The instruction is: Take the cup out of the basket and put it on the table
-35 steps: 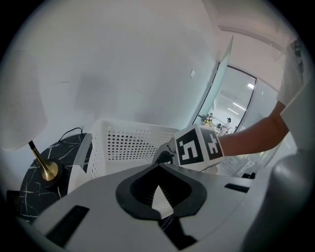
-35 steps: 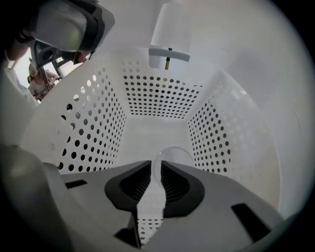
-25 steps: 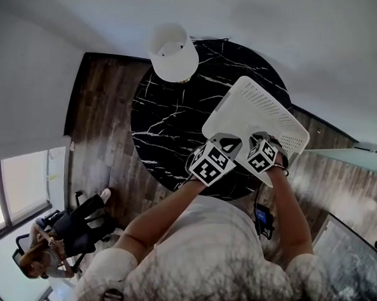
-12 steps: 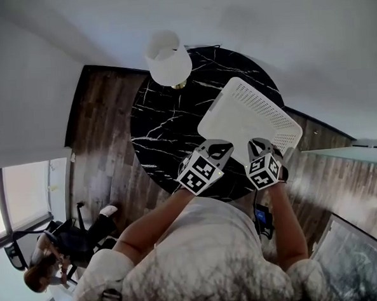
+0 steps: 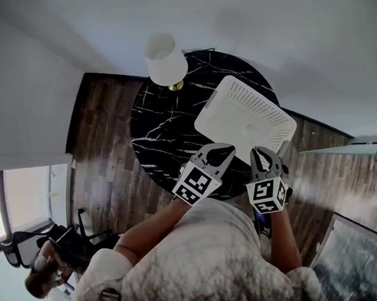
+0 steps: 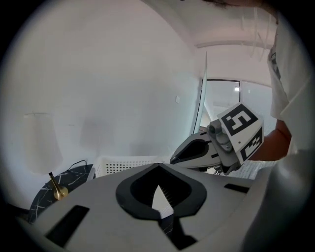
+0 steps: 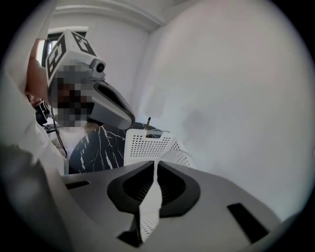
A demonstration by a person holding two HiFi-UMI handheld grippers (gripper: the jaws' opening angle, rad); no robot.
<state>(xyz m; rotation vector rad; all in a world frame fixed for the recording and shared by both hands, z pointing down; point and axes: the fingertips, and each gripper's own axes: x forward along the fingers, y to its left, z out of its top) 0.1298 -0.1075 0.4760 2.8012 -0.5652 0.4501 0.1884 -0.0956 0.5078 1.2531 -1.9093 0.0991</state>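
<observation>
White perforated plastic is making up the basket (image 5: 265, 107), which is sitting on the right part of a round black marble table (image 5: 161, 126), its right side reaching close to the table's rim. Against its pale inside the cup is not standing out clearly enough in any view to be placed. Bare veined marble is lying open left of the basket, between it and a lamp (image 5: 166, 59) with a white shade that is standing at the table's far-left edge, well apart from the basket. The left gripper (image 5: 219, 152) and the right gripper (image 5: 261, 153) are hovering side by side over the table's near edge, just short of the basket's near wall, both pointing toward it. The left jaws are meeting at the tips, gripping nothing; the right jaws are leaving only a narrow slit, holding nothing either. Dark wooden floor (image 5: 102, 139) is ringing the table, and a seated person (image 5: 46, 276) is showing at lower left, far from it.
</observation>
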